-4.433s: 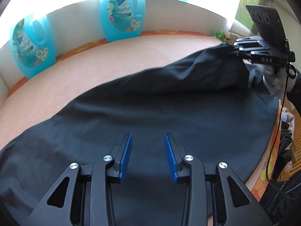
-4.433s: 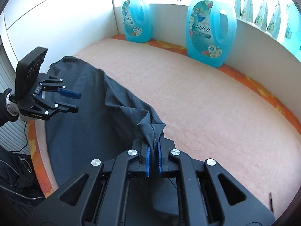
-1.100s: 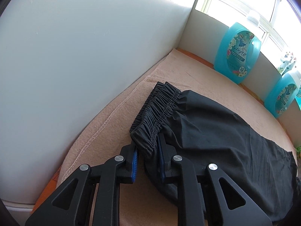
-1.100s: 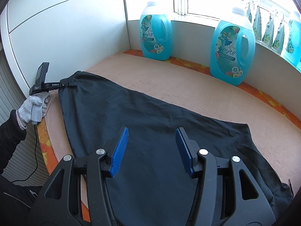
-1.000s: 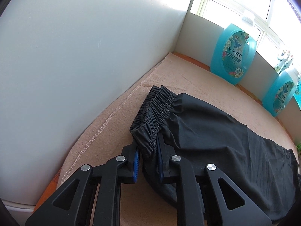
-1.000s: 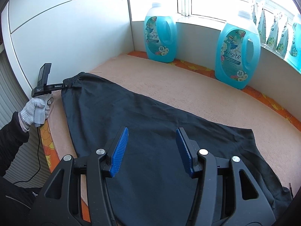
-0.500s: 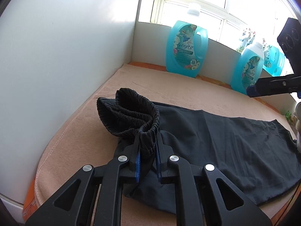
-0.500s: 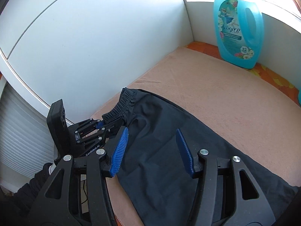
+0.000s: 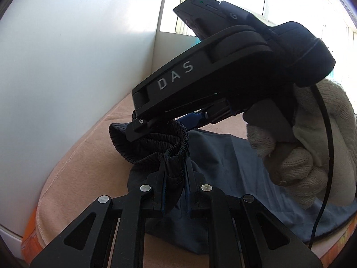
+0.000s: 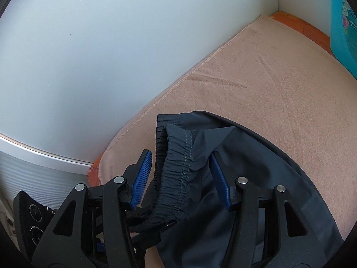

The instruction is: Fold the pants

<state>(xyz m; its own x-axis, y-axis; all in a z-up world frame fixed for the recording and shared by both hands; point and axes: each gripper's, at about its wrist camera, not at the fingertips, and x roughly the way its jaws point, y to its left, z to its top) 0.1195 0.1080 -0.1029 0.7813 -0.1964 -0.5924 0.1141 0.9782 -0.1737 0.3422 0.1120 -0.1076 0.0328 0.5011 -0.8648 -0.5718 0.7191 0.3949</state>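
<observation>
The black pants (image 9: 214, 156) lie on the peach blanket, their elastic waistband (image 9: 156, 147) bunched and lifted near the white wall. My left gripper (image 9: 175, 178) is shut on the waistband's near end. My right gripper (image 10: 181, 172) is open, its blue pads on either side of the raised waistband (image 10: 178, 174) without pinching it. In the left wrist view the right gripper's body (image 9: 200, 84) and the gloved hand (image 9: 312, 147) holding it fill the upper right, reaching down onto the waistband. The rest of the pants runs off to the right, mostly hidden.
The peach blanket (image 10: 279, 78) covers the surface. A white wall panel (image 10: 111, 44) stands close on the left. A blue detergent bottle (image 10: 344, 22) stands at the far right edge. The blanket's front edge with orange cloth (image 9: 33, 230) lies just left of my left gripper.
My right gripper has swung in over the waistband and now straddles it, right beside my left gripper. My left gripper still holds the lifted waistband.
</observation>
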